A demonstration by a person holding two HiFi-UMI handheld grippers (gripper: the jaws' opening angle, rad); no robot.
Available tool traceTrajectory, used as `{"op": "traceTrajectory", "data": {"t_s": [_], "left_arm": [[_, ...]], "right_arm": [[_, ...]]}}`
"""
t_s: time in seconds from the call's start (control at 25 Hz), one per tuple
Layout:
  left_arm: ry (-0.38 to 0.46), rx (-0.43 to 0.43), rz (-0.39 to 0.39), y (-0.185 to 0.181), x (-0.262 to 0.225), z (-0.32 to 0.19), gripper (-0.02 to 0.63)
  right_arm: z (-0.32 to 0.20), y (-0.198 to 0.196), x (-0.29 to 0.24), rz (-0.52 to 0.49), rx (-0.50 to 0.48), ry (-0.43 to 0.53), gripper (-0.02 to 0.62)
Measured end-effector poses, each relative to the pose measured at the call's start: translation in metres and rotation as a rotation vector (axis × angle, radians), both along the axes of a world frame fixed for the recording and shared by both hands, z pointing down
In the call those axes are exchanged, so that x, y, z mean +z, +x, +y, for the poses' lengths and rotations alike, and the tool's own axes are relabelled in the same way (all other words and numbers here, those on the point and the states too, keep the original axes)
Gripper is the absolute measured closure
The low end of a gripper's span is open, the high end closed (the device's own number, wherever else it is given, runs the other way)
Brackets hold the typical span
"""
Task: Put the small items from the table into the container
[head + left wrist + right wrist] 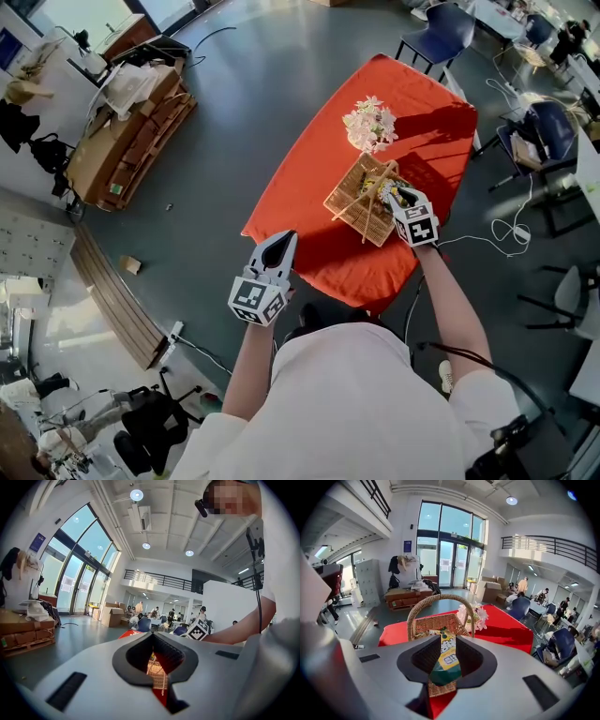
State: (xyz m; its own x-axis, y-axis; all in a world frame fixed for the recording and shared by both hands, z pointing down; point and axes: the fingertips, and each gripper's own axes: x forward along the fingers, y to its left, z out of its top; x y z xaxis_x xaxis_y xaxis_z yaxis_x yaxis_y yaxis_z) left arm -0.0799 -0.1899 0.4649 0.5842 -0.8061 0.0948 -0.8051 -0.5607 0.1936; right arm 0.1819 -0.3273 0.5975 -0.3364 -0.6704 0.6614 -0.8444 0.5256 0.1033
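A wicker basket (359, 202) with a hoop handle stands on the red-clothed table (375, 89), near its front right corner. My right gripper (397, 195) hangs tilted down over the basket's near right rim. A green and yellow snack packet (446, 654) stands upright between its jaws above the basket (436, 620); the jaws stand apart and do not seem to press it. My left gripper (278, 246) is held level off the table's front left edge, shut and empty. Through its narrow slit the basket (157, 674) shows.
A bunch of pale pink flowers (370, 122) lies on the cloth just behind the basket. Blue chairs (436, 33) stand beyond the table and to its right. Stacked cardboard on a pallet (131, 131) sits far left. White cables (511, 230) trail on the floor at the right.
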Motion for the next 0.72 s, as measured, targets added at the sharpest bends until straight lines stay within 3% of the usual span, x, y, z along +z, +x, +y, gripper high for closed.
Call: {"op": "traceTrajectory", "data": {"t_s": [0.32, 0.6, 0.72], "left_arm": [[0.016, 0.032, 0.015, 0.004, -0.003, 0.013, 0.598], [0.028, 0.086, 0.030, 0.002, -0.005, 0.033, 0.598], [0.024, 0.117, 0.034, -0.001, -0.003, 0.041, 0.598]], "right_arm": [[0.023, 0.005, -0.016, 0.003, 0.037, 0.045, 0.505], [0.069, 0.000, -0.042, -0.059, 0.093, 0.100, 0.509], [0.094, -0.006, -0.059, -0.082, 0.116, 0.141, 0.555]]}}
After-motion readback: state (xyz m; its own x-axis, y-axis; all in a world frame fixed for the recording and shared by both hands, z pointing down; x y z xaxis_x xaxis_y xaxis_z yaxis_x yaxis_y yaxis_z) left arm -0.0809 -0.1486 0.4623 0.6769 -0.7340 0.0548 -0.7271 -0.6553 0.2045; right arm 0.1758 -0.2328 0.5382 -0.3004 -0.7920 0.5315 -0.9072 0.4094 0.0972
